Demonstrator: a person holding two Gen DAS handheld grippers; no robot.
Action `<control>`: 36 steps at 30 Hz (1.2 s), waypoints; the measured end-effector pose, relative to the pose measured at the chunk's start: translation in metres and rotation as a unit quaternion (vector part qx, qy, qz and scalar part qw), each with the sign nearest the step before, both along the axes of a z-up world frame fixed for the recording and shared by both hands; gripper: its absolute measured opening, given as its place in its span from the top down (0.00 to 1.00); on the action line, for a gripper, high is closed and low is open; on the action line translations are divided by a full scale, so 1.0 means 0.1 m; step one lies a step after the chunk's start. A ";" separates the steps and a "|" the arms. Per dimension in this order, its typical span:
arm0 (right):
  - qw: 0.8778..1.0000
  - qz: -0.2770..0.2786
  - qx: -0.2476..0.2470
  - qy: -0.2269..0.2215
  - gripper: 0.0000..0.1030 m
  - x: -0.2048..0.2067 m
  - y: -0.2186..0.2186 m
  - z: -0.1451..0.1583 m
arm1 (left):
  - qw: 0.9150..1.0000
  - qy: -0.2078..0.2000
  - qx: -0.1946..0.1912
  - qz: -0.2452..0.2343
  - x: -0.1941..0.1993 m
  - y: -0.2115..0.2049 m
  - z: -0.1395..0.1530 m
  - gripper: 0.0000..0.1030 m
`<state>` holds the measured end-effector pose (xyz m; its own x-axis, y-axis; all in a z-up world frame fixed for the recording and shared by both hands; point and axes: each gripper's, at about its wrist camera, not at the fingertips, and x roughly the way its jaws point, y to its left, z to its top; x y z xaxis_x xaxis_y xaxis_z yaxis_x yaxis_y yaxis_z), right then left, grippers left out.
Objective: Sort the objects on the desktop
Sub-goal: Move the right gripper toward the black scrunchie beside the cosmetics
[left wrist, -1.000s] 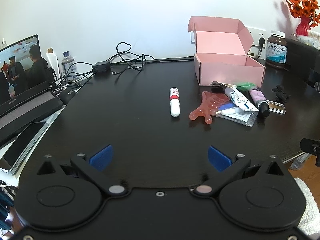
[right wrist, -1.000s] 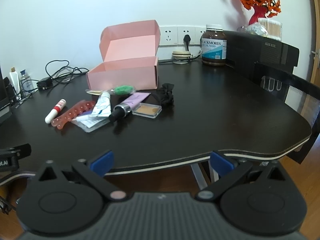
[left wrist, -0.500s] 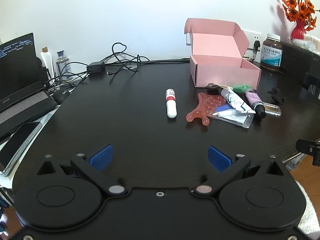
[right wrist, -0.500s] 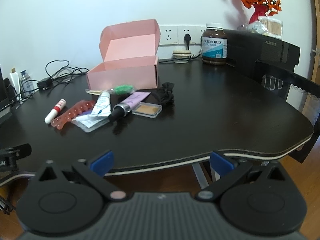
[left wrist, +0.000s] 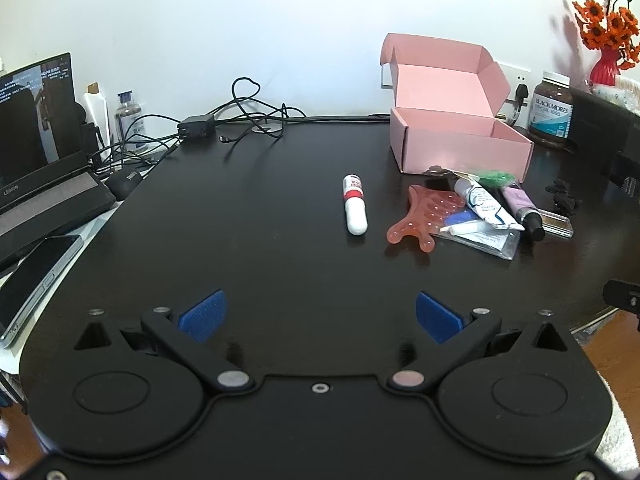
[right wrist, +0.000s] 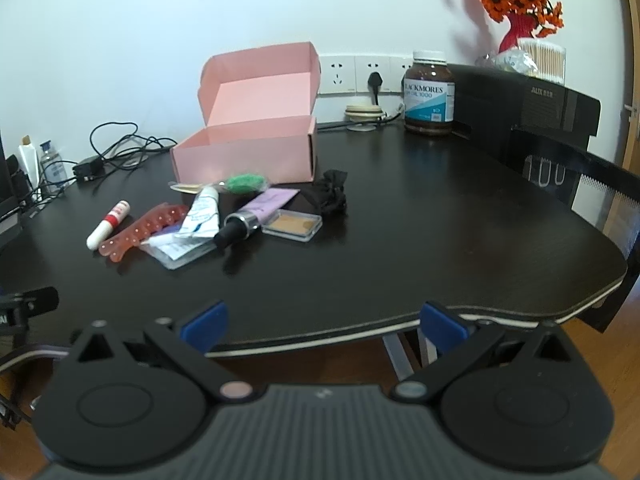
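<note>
- On the dark tabletop [left wrist: 248, 240], toiletries cluster beside the open pink box [left wrist: 460, 148], ready for loading
- White-and-red tube [left wrist: 354, 209] lies apart
- Left hand-held gripper [left wrist: 320, 316] and right hand-held gripper [right wrist: 324, 326] hover spread, empty

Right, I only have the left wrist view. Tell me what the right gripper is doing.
Observer: The right gripper is open and empty, and it hangs just short of the near edge of the desk.
Operator: Now check behind the pink box for me.
Observer: A cream round disc lies by the wall, beyond the right end of the pink box and under the sockets.
Operator: Describe the flat case by the purple tube.
Observer: The case has a clear lid with tan powder under it. The purple tube lies close beside it.
</note>
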<state>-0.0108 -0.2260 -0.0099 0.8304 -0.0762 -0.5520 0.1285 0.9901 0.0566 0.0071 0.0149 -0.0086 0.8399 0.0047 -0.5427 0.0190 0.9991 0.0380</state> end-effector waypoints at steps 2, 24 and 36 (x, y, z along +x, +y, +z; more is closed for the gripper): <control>1.000 0.000 -0.002 -0.003 0.01 0.01 -0.01 0.01 | 1.000 0.000 0.010 0.005 0.01 -0.01 -0.01 0.00; 1.000 -0.001 0.002 -0.011 0.01 0.08 -0.03 0.03 | 0.999 -0.013 0.036 -0.003 0.08 -0.11 -0.01 0.00; 1.000 -0.004 -0.005 -0.001 0.01 0.13 0.00 0.01 | 0.999 -0.026 0.039 0.012 0.10 -0.08 0.02 0.00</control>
<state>0.0019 -0.2262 -0.0085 0.8314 -0.0874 -0.5487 0.1354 0.9897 0.0474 0.0167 0.0070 -0.0071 0.8658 0.0652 -0.4962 -0.0088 0.9933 0.1152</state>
